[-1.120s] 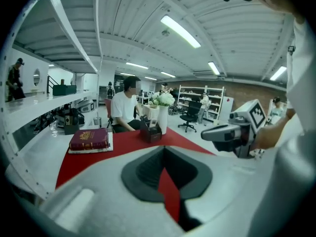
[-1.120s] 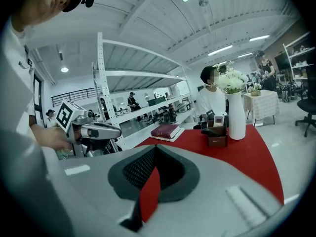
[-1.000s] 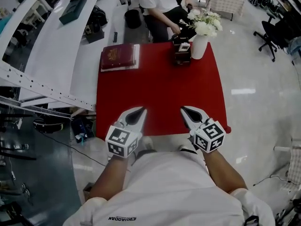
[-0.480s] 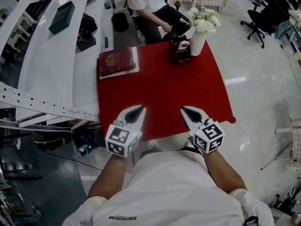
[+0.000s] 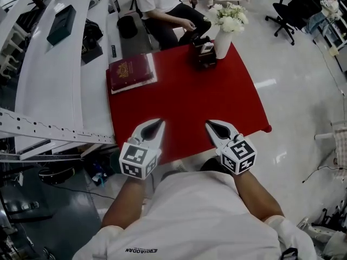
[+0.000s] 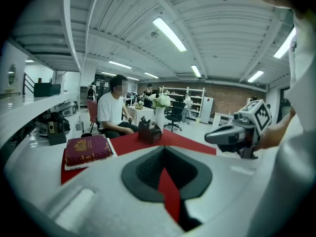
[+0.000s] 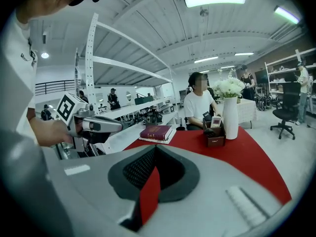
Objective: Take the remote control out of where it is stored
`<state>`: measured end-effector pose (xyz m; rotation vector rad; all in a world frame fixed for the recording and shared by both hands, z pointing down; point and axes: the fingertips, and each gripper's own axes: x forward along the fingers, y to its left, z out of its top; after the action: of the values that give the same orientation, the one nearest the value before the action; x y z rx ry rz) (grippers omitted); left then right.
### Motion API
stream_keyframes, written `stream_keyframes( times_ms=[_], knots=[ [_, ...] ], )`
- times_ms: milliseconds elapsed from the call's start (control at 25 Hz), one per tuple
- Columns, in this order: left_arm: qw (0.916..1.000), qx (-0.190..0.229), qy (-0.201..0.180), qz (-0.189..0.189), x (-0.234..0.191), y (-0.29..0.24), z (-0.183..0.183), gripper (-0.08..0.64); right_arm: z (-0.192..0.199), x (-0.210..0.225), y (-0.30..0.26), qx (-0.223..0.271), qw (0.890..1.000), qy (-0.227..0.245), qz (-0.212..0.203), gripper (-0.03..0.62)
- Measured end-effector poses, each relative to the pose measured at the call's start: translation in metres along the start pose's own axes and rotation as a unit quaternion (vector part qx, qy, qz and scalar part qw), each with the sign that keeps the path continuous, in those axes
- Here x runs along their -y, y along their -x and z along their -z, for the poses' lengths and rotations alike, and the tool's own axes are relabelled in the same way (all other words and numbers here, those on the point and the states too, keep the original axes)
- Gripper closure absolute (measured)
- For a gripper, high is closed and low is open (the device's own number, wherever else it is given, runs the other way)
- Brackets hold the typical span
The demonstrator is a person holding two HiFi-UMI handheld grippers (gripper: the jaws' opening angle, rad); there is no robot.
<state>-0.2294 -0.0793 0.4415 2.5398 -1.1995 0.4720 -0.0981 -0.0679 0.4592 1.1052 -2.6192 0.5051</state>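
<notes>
From the head view, you hold both forearms out from your waist, side by side. The left tongs [image 5: 157, 124] and the right tongs [image 5: 211, 125] are level with each other over the near edge of the red desk [image 5: 184, 107]. Both point forward and a little downward, their marker cubes towards you. Each pair comes to a closed point with nothing in it. Well ahead of them, at the far edge and more in line with your right tongs, stands a dark storage box [image 5: 203, 57]. The remote control [image 5: 207, 47] stands upright in it, showing a pale face. A white vase of flowers [image 5: 222, 45] stands just right of the box. A maroon book [image 5: 130, 72] lies far ahead of your left tongs, and a seated person [image 5: 162, 4] is beyond the desk.

In the left gripper view, your left tongs [image 6: 165, 157] are pressed together and empty; only a thin sliver of red desk shows between them. The box [image 6: 149, 132] sits far ahead, slightly left of the tips. Your right tongs [image 6: 212, 136] hang off to the right.

In the right gripper view, your right tongs [image 7: 155, 157] are likewise together and hold nothing. The box [image 7: 216, 139] is well ahead and to the right. The remote control [image 7: 216, 122] rises from its top, too small to show any buttons.
</notes>
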Motion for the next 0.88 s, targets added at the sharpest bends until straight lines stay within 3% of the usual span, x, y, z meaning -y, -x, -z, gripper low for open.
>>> stream_keyframes(
  times_ms=[320,880],
  knots=[
    [1.0000,0.000,-0.001,0.002,0.001,-0.008,-0.003,0.560,-0.007,0.022,-0.006,0.000,0.999,0.026,0.020,0.589],
    [0.9969,-0.003,0.037,-0.069,-0.013,-0.047,-0.001,0.560,-0.016,0.096,-0.051,-0.051,0.989,0.142,-0.001,0.588]
  ],
)
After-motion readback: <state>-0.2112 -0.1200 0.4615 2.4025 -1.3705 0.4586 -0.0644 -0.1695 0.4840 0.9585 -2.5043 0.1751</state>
